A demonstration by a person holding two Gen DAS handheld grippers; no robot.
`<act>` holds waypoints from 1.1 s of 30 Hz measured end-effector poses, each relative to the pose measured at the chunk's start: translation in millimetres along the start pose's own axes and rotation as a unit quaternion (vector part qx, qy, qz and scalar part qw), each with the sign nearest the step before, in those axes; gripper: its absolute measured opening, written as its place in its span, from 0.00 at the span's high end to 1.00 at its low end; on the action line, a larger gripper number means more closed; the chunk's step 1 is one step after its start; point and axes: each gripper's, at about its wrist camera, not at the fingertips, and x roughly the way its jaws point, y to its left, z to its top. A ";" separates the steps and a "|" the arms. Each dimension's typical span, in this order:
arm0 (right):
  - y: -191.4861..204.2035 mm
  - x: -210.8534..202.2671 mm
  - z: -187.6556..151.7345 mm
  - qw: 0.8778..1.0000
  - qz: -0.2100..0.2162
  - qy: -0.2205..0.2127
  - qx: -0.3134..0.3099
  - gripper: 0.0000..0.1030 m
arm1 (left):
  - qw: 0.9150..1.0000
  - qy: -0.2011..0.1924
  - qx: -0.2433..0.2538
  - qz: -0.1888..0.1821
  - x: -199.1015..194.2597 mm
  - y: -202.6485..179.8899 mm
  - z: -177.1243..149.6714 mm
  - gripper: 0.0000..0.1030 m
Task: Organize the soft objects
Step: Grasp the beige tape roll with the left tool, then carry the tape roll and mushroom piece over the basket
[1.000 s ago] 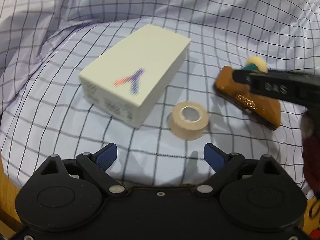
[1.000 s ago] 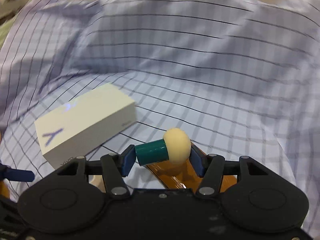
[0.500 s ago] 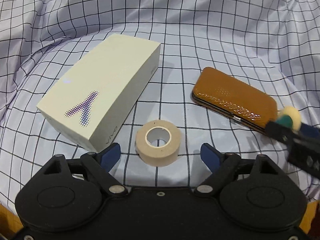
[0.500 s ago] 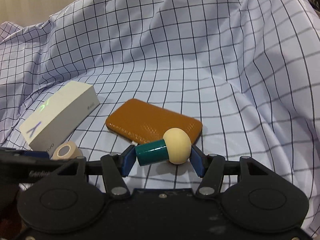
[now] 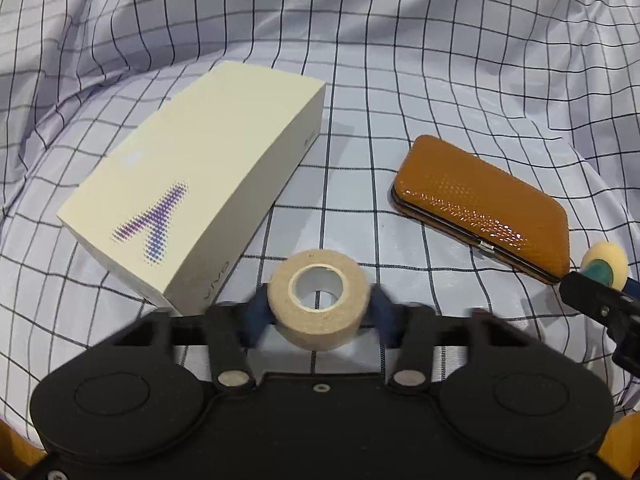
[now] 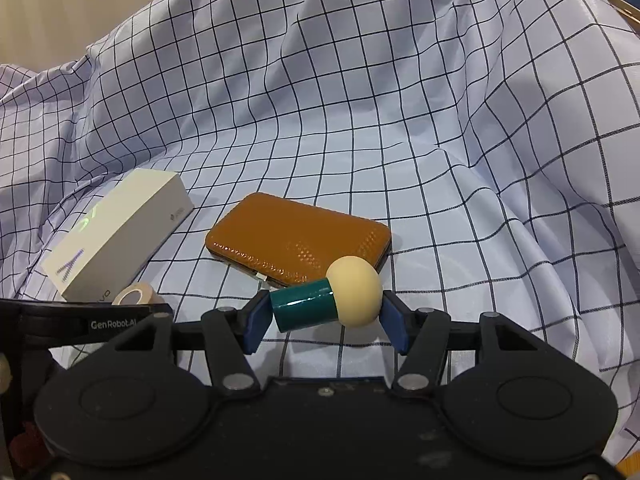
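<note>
A beige tape roll lies on the checked cloth in front of the white box. My left gripper is shut on it, and its blue pads, blurred, press the roll's two sides. My right gripper is shut on a toy mushroom with a teal stem and a cream cap. It holds the toy sideways just above the cloth, near the brown case's near corner. The mushroom also shows at the right edge of the left wrist view. The tape roll peeks out at the lower left of the right wrist view.
A white phone box with a purple mark lies left of the roll. A flat brown case lies between the two grippers. The cloth rises in folds behind and on both sides. Wood shows at the bottom left corner.
The left gripper's jaws have gone from wide open to shut on the tape roll after moving up to it. The right gripper, still holding the mushroom, moved off the case toward its right end.
</note>
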 end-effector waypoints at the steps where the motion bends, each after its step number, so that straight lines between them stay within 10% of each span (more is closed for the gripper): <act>1: 0.7 -2.1 -0.3 1.000 0.000 -0.001 0.001 0.44 | 1.000 0.001 -0.002 -0.006 -1.6 0.8 -0.2 0.54; 33: 57.5 -186.1 -89.8 0.994 0.060 -0.093 -0.026 0.44 | 0.993 -0.117 -0.010 -0.034 -188.8 26.3 -110.7 0.54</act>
